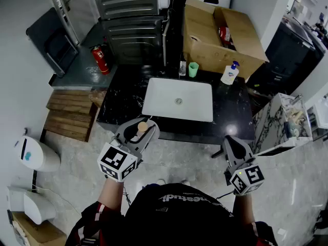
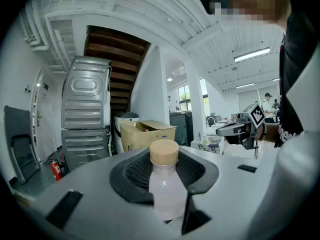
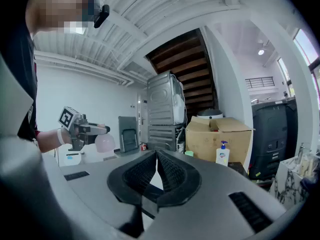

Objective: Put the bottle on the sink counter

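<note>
left tongs (image 1: 146,127) grip the bottle (image 2: 164,186) upright by its body at the near edge of the sink counter (image 1: 123,104), whose bare black top lies just ahead and leftward, while my right tongs (image 3: 156,159), pinched together and empty, hang further back.

Nothing reads clearly: the white lettering on the person's dark shirt (image 1: 177,199), at the lower middle of the head view, is upside down and blurred.

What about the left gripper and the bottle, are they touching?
Touching. The left gripper view shows the bottle upright between the jaws of the left gripper, with both jaws pressed against its sides.
</note>
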Tool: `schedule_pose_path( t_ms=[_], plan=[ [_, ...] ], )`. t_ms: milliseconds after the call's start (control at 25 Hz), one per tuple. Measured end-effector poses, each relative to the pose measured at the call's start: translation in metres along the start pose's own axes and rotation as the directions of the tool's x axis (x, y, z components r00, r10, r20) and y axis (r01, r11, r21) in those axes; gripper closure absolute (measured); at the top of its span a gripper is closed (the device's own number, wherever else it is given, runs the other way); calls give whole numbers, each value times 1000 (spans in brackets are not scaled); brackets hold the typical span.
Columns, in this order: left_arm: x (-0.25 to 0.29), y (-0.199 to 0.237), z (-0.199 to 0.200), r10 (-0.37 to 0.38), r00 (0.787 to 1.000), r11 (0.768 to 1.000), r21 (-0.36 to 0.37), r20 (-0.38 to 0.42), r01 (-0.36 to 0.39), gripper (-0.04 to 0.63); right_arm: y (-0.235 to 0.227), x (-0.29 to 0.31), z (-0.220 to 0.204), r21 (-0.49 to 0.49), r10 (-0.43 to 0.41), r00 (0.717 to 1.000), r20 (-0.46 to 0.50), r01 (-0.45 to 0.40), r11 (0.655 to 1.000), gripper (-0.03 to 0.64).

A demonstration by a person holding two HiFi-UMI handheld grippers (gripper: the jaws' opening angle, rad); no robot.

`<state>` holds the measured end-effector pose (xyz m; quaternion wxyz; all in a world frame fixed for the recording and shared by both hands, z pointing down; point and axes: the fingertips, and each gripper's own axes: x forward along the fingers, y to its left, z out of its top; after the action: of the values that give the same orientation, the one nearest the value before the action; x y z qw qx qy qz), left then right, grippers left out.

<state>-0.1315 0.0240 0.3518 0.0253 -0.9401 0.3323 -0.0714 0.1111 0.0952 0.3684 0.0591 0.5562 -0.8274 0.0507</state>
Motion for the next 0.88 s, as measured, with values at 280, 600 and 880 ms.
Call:
schedule_pose_path(
  t_ms=[280,600,880],
  plan=[
    [-1,-1,-2,10,1000,1000,-4,-7,-10,460,-1,-2,-5,5,7,1000,-8,-7,1000,575],
    [2,-2,-3,14,1000,1000,-7,-10,-14,460,-4,-2,-6,4,11,1000,-4,-11,1000,575],
    [4,-1,2,25,1000,1000,-5,-2,-25,460,-5,-1,0,11,24,999,27,-25,1000,575]
  ],
)
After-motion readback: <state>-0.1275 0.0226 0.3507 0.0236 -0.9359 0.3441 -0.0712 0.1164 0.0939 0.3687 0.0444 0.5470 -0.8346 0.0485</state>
